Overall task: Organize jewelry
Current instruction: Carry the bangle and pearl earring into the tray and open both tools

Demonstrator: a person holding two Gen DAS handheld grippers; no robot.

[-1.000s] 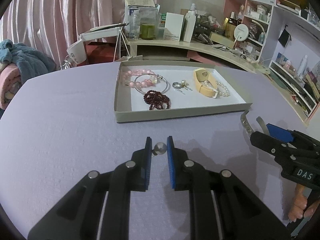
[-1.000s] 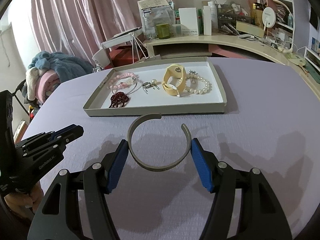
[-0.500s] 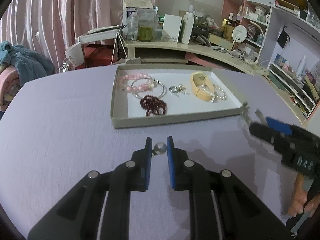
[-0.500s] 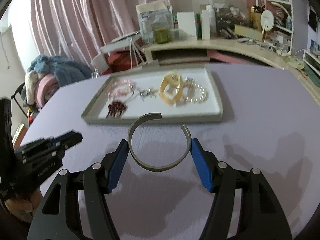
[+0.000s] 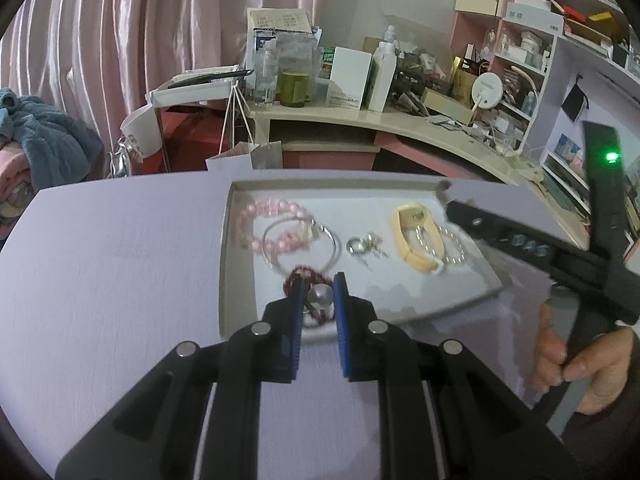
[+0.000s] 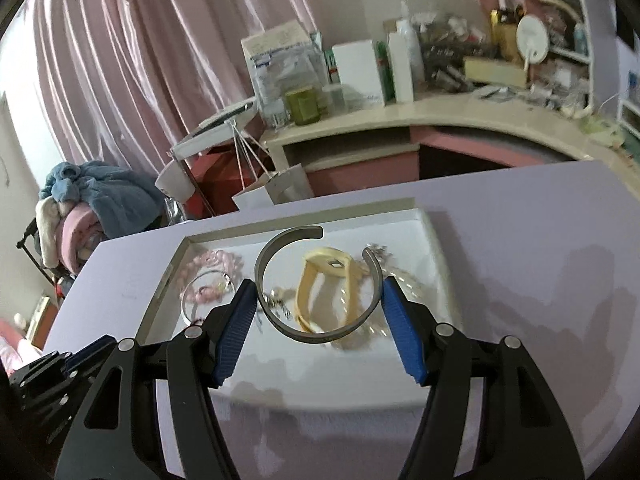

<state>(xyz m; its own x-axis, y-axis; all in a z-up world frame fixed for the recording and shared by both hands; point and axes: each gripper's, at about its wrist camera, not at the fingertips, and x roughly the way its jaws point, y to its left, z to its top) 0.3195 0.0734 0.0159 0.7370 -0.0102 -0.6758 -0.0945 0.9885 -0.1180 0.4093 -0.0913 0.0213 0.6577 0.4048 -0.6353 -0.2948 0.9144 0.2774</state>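
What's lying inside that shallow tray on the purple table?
Inside the tray lie a pink bead bracelet, a thin silver bangle, a ring, a cream band and pearls. The left tool partly covers dark red beads.

The right hand-held gripper (image 6: 318,300), black with blue ribbed pads, clamps an open grey metal cuff bangle (image 6: 316,280) by its two sides, the gap in the bangle turned away from the camera. The bangle hangs over a shallow grey cardboard tray with a white floor (image 6: 434,240) that sits on the lilac worktop (image 6: 540,248). In the tray lie a pink bead bracelet (image 6: 218,262), a thin silver hoop (image 6: 200,296), a cream-yellow strap-like band (image 6: 324,284) and a blurred string of pale pearls (image 6: 408,280). At the lower left corner the black left hand-held gripper (image 6: 56,372) shows beside the tray. Pink curtains (image 6: 140,60) hang behind.
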